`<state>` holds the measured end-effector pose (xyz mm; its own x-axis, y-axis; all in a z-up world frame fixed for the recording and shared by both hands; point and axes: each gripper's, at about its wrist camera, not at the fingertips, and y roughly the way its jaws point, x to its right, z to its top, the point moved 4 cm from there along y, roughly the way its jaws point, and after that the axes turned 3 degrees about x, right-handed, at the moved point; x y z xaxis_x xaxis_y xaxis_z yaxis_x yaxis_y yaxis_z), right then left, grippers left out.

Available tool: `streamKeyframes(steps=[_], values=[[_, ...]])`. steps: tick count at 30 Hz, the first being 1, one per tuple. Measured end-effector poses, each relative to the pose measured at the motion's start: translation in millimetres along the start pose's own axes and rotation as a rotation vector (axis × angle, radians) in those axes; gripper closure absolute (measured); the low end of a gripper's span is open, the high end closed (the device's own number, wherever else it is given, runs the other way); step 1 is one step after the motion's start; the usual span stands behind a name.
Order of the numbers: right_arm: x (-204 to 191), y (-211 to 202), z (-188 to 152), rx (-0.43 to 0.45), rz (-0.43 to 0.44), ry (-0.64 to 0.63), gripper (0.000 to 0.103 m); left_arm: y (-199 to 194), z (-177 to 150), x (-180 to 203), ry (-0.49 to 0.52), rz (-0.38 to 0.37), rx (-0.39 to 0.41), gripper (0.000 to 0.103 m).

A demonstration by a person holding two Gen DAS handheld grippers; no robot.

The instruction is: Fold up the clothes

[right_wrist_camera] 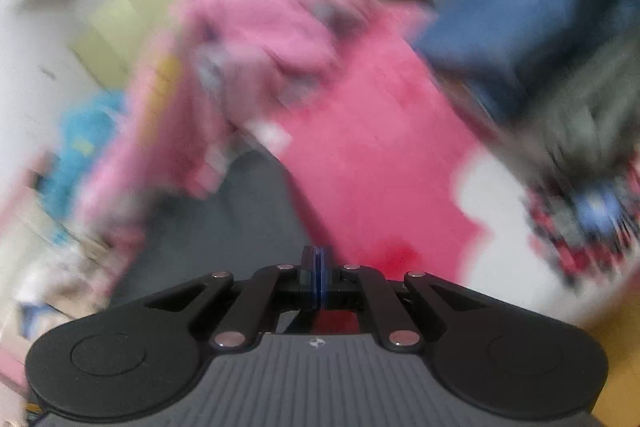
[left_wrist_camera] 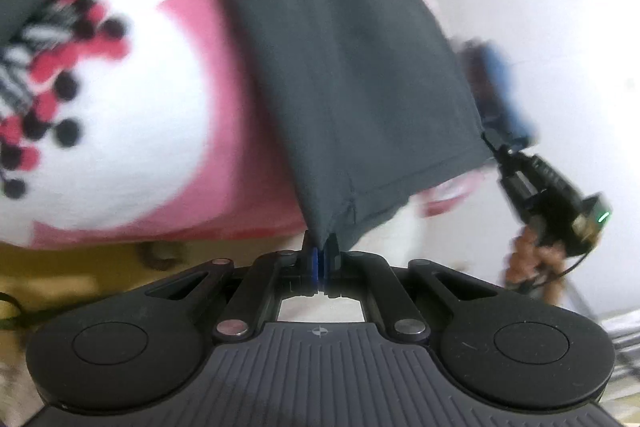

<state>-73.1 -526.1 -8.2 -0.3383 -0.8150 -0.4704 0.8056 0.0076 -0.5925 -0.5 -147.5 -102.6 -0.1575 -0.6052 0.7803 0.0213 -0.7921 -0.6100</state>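
A dark grey garment (left_wrist_camera: pixel 340 75) stretches away from my left gripper (left_wrist_camera: pixel 320 251), which is shut on the garment's hem corner. At the right of the left wrist view, my right gripper (left_wrist_camera: pixel 494 147) pinches the hem's other corner, with a hand (left_wrist_camera: pixel 528 259) behind it. In the blurred right wrist view my right gripper (right_wrist_camera: pixel 318 259) is shut, with the grey cloth (right_wrist_camera: pixel 224 227) to its lower left and a pink cloth (right_wrist_camera: pixel 372 155) just beyond its tips. What sits between its pads is not visible there.
A pink and white cloth with a red and black pattern (left_wrist_camera: pixel 120 115) lies under the grey garment. A white surface (left_wrist_camera: pixel 540 7) extends to the right. Pink clothes (right_wrist_camera: pixel 248 35), a turquoise piece (right_wrist_camera: pixel 84 131) and a blurred blue shape (right_wrist_camera: pixel 520 39) lie farther off.
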Motion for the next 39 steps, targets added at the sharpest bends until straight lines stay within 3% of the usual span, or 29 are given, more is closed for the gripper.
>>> streamKeyframes(steps=[2,4,7,10,12,13,15,18,22,27,32,35,39], values=[[15.7,12.5,-10.7,-0.039,-0.114,-0.021,0.098,10.8,-2.0,-12.1,0.002,0.056,-0.032,0.103],[21.3,7.4,-11.9,-0.012,-0.147,-0.009,0.097,9.5,-4.7,-14.8,0.003,0.052,-0.056,0.102],[5.3,-8.6,0.7,0.073,-0.085,-0.024,0.095,2.6,-8.6,-11.5,0.043,0.047,-0.073,0.1],[-27.8,-13.5,11.7,0.146,-0.044,-0.115,0.095,-10.0,-7.0,-8.6,0.098,0.049,-0.052,0.089],[-59.8,-5.4,12.8,0.167,0.031,-0.187,0.09,-17.2,-7.8,-7.6,0.131,0.041,-0.023,0.086],[-74.9,0.5,11.2,0.169,0.072,-0.223,0.083,-20.5,-7.5,-5.1,0.143,0.035,-0.002,0.085],[-99.5,20.9,0.9,0.14,0.127,-0.295,0.071,-34.3,-3.4,-3.6,0.159,0.032,0.048,0.077],[-113.7,57.8,-21.8,0.041,0.155,-0.341,0.07,-52.7,0.0,-7.1,0.147,0.077,0.147,0.067],[-94.3,105.0,-52.7,-0.153,0.098,-0.246,0.071,-92.2,-2.0,-33.5,0.064,0.142,0.298,0.064],[-104.2,90.8,-33.1,-0.119,0.178,-0.131,0.068,-148.5,-8.3,-68.8,-0.062,0.183,0.489,0.056],[-154.4,87.6,-20.9,-0.115,0.293,-0.15,0.065,-190.4,-8.6,-94.7,-0.166,0.235,0.693,0.052],[-197.8,96.4,-22.5,-0.17,0.393,-0.168,0.062,-210.0,-0.7,-102.3,-0.179,0.295,0.799,0.05],[-254.4,109.7,-35.0,-0.261,0.535,-0.161,0.057,-233.2,22.1,-117.9,-0.123,0.441,0.904,0.05]])
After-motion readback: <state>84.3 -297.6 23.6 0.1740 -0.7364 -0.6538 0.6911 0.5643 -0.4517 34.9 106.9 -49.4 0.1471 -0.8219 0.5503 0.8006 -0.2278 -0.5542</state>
